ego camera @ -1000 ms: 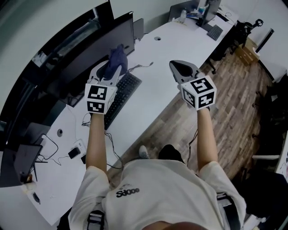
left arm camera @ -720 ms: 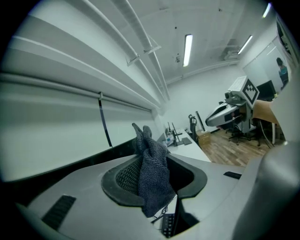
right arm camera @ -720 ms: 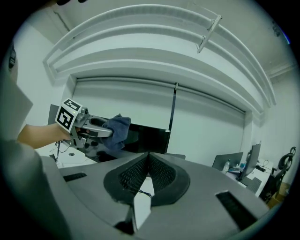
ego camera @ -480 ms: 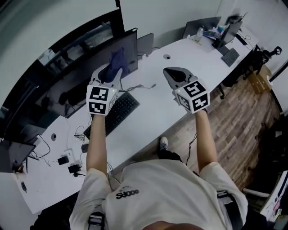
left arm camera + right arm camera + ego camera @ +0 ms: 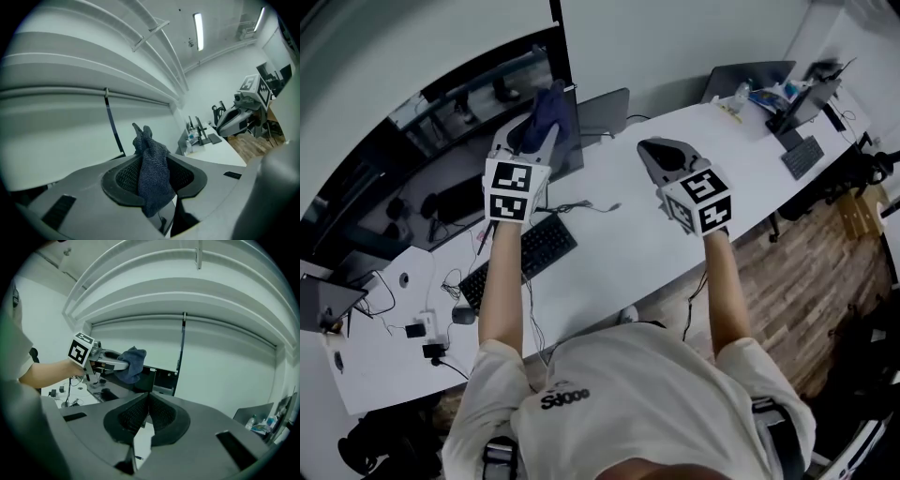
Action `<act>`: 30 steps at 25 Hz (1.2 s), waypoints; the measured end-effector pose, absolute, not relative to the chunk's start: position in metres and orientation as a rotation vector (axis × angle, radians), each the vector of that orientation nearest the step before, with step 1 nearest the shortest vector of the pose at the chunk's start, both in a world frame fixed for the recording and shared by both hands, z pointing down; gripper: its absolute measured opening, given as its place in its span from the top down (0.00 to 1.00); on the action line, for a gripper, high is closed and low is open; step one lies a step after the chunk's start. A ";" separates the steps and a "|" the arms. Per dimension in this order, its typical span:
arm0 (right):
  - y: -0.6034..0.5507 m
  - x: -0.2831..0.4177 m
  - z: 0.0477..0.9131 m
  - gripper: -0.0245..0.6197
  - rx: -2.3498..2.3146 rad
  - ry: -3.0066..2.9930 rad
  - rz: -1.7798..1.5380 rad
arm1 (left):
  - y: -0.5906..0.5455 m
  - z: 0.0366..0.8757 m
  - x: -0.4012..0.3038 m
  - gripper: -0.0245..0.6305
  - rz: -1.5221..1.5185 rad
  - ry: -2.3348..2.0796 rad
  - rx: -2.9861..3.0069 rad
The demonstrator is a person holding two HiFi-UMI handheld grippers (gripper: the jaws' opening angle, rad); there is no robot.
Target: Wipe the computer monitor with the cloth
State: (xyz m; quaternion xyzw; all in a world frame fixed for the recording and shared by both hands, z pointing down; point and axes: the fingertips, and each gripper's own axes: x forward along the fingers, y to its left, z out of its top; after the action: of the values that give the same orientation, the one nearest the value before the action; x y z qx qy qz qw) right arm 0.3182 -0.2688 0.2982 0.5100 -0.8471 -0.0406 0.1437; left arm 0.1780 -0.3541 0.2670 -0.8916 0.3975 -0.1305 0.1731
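While a person in a white T-shirt [image 5: 628, 403] stands at a long white bench [image 5: 619, 244], the left tongs [image 5: 539, 136] are clamped on a dark blue woven cloth [image 5: 548, 105], which bunches up above the pads and hangs down below them between the jaws. The left arm is stretched forward, and the cloth is held up at the upper right part of a black flat computer monitor [image 5: 570, 141] that stands at the back of the bench; whether the fabric touches the screen cannot be told. The right tongs [image 5: 661, 150] are raised over the bench, well to the right of the monitor, with their ribbed pads pressed together and nothing between them. In the right gripper view the left tongs and the cloth show against the dark edge of the screen. A black keyboard [image 5: 520, 258] lies on the bench below the monitor, beside the left forearm, with thin cables trailing near it. A wooden plank floor [image 5: 806, 253] runs along the bench's near side.
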 end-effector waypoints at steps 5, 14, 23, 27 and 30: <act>-0.298 0.348 0.298 0.95 1.425 -2.491 -0.117 | -0.385 0.246 0.204 0.73 -0.364 1.203 -2.489; -0.348 0.362 0.301 0.95 1.335 -2.587 -0.101 | -0.452 0.221 0.222 0.73 -0.607 1.393 -2.283; -0.364 0.336 0.310 0.95 1.217 -2.630 -0.096 | -0.458 0.235 0.225 0.75 -0.755 1.398 -2.224; -0.366 0.327 0.315 0.95 1.193 -2.630 -0.064 | -0.456 0.234 0.212 0.75 -0.726 1.429 -2.238; -0.363 0.316 0.316 0.95 1.177 -2.638 -0.040 | -0.451 0.235 0.197 0.75 -0.729 1.460 -2.246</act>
State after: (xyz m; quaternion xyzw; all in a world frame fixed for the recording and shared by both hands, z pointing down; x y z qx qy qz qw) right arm 0.3158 -0.3625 0.3162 0.4043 -0.9058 -0.0138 0.1260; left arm 0.1970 -0.4511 0.2347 -0.7956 0.5170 -0.2582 0.1816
